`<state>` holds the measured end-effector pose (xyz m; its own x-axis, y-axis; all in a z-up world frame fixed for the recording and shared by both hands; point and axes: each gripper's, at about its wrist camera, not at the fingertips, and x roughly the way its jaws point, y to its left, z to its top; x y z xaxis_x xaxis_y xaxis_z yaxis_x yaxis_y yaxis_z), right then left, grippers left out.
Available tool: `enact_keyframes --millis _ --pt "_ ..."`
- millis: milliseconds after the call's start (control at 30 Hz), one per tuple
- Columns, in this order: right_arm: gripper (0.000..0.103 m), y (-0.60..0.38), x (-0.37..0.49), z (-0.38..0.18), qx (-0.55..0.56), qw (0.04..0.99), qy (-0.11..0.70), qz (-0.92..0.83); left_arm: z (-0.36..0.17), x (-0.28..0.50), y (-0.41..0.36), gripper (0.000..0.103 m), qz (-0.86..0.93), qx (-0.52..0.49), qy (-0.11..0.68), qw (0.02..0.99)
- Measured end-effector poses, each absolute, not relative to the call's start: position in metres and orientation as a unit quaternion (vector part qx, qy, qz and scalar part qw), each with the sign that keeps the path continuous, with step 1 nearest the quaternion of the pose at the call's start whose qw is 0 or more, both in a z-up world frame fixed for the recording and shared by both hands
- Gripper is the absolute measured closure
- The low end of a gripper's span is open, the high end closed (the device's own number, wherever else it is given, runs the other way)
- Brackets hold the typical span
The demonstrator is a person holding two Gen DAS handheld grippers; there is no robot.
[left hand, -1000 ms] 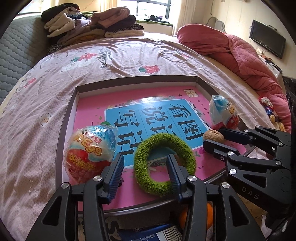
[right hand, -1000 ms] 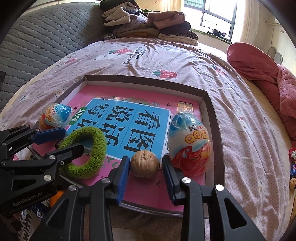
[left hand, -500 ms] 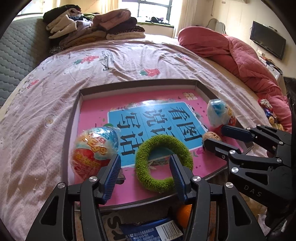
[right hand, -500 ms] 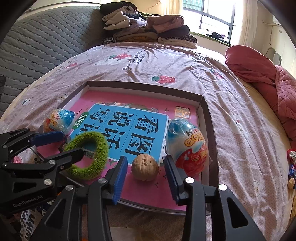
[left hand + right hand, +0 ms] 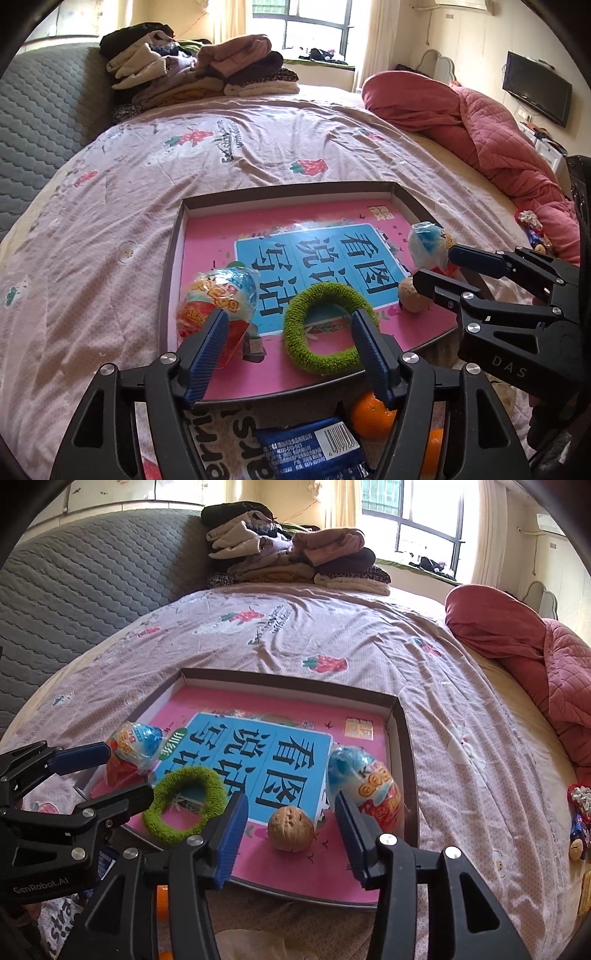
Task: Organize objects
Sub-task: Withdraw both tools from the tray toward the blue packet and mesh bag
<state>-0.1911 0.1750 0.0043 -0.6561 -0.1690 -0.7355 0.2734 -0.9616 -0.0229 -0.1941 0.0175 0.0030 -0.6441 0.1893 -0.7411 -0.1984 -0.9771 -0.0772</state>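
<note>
A shallow pink box lid (image 5: 291, 190) (image 5: 400, 716) lies on the bed. Inside it rest a green fuzzy ring (image 5: 325, 328) (image 5: 184, 805), a walnut (image 5: 410, 293) (image 5: 290, 829) and two wrapped toy eggs, one at the left (image 5: 218, 299) (image 5: 135, 744) and one at the right (image 5: 426, 245) (image 5: 364, 788). My left gripper (image 5: 290, 347) hovers above the ring with its jaws opening, nothing pressed between them. My right gripper (image 5: 291, 827) hovers over the walnut, jaws opening too, pads clear of it.
Oranges (image 5: 371, 411) and a blue packet (image 5: 314, 448) lie on a printed bag just below the lid's near edge. Folded clothes (image 5: 199, 74) are stacked at the head of the bed, and a red quilt (image 5: 480, 133) is bunched at the right.
Both grippers have risen and drawn back from the lid while their jaws widened. The ring and the walnut stay lying in the lid.
</note>
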Motion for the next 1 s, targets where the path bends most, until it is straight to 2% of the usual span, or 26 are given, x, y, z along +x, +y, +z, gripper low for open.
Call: enact_keyframes --millis 1000 --pt "0.041 0.182 -0.148 0.063 0.307 0.124 0.060 -0.942 0.054 -0.147 -0.007 0.030 0.935 -0.347 -0.016 0.072"
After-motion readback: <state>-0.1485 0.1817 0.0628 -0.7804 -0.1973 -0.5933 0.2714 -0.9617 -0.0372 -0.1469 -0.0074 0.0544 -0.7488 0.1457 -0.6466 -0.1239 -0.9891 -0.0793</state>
